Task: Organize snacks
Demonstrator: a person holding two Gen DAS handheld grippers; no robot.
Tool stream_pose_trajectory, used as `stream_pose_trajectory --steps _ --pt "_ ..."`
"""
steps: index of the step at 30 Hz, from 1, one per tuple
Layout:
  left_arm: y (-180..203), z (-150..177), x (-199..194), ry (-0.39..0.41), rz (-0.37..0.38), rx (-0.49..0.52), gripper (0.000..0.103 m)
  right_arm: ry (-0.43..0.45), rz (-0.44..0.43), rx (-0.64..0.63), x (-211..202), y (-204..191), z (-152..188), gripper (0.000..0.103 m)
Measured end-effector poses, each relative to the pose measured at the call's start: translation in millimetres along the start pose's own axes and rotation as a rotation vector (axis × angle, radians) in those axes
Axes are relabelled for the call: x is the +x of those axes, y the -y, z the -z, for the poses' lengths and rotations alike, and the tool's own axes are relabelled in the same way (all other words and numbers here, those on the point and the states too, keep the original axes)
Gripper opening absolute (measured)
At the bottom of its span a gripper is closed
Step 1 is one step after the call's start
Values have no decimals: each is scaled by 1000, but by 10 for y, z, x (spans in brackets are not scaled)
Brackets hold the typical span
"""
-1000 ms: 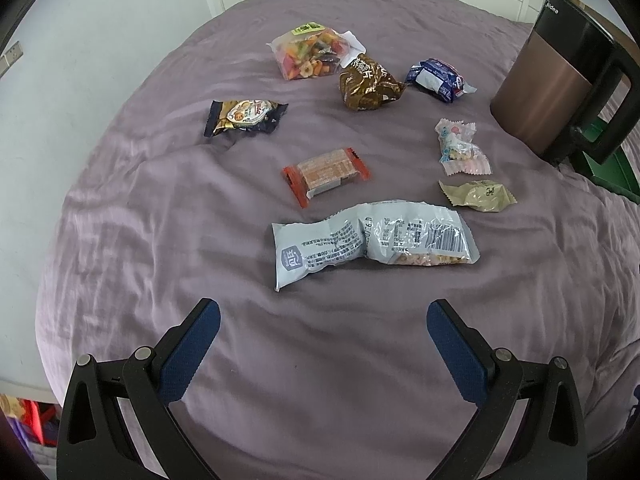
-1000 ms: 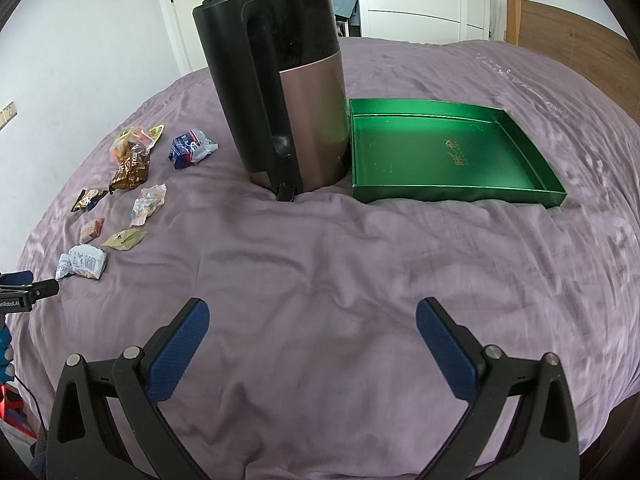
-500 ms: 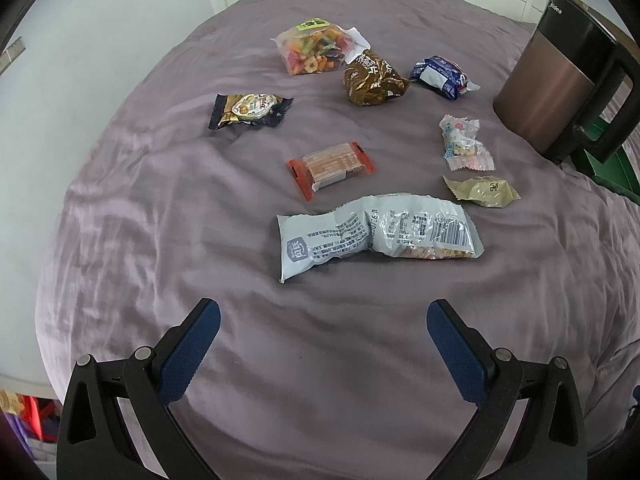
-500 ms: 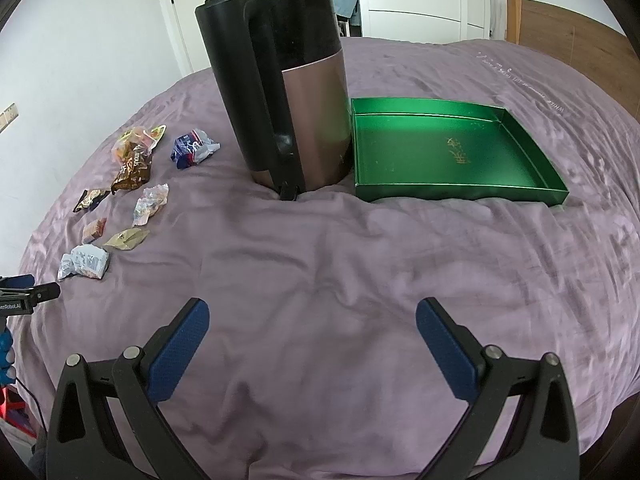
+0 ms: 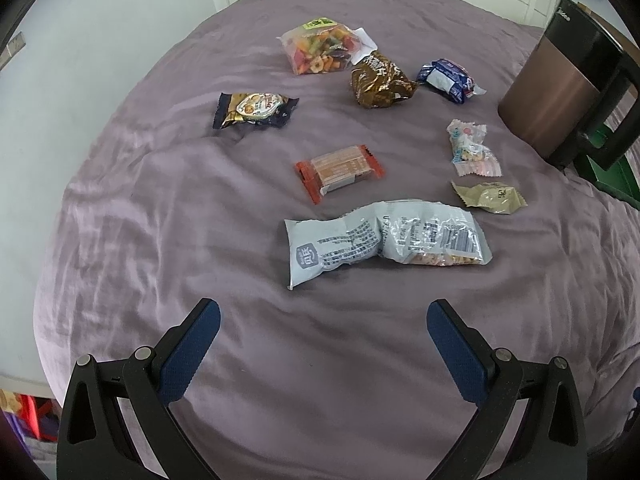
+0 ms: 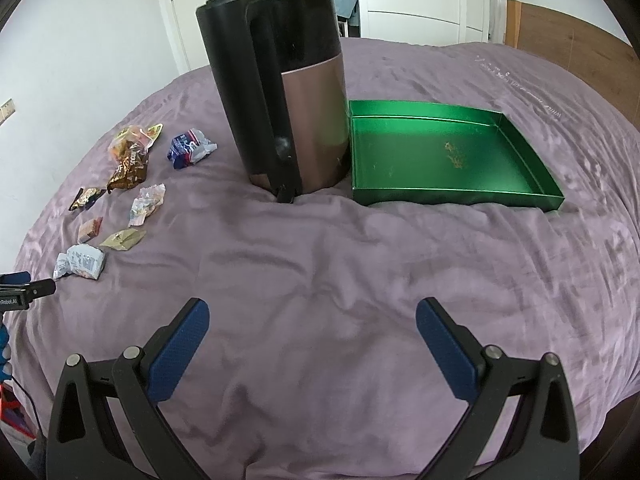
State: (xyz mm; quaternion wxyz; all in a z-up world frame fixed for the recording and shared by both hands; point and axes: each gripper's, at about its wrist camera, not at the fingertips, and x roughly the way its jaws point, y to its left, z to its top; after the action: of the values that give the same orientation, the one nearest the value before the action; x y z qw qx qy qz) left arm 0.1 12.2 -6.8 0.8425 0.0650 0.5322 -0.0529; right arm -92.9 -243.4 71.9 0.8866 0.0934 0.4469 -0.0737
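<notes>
Jaws, left gripper point(image 5: 323, 322): standing wide apart, holding nothing, hovering over bare purple bedspread point(image 5: 120, 240).
Jaws, right gripper point(image 6: 312, 322): also spreading wide and gripping nothing, hanging over the bedspread.
Nearest snack: grey-white printed packet point(image 5: 386, 242) is lying just ahead of the left gripper at 12 o'clock.
Snacks beyond: red-ended bar point(image 5: 339, 170) is sitting past the packet at 12 o'clock; tan sachet point(image 5: 490, 197) and pale candy bag point(image 5: 472, 148) are lying toward 2 o'clock; dark cookie pack point(image 5: 256, 110) toward 11 o'clock.
Farthest snacks: clear bag of colourful pieces point(image 5: 324, 50), brown crinkled bag point(image 5: 380, 80) touching it, and blue-white pack point(image 5: 448, 80) are lying around 12 to 1 o'clock.
Kettle point(image 6: 280, 92): standing upright at 12 o'clock from the right gripper, between the snacks and the tray.
Green tray point(image 6: 516, 132): lying empty just beside the kettle, toward 1 o'clock.
</notes>
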Motion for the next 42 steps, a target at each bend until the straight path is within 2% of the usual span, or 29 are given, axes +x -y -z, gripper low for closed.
stream_pose_trajectory --steps 8,21,31,38,42 --pt "-17 -61 -50 31 -27 -4 102 -4 -1 -29 -21 -47 26 103" --pt "-4 -116 -24 60 26 6 102 -19 -17 -46 8 -204 -8 103" --pt "-34 -204 15 69 43 17 102 -23 -100 -113 141 -676 -106 103" --pt "-253 -252 58 69 50 -18 102 -28 -154 -150 269 -968 -173 103" --pt "-555 -279 80 73 -3 -36 102 -28 -181 -170 361 -1101 -234 103"
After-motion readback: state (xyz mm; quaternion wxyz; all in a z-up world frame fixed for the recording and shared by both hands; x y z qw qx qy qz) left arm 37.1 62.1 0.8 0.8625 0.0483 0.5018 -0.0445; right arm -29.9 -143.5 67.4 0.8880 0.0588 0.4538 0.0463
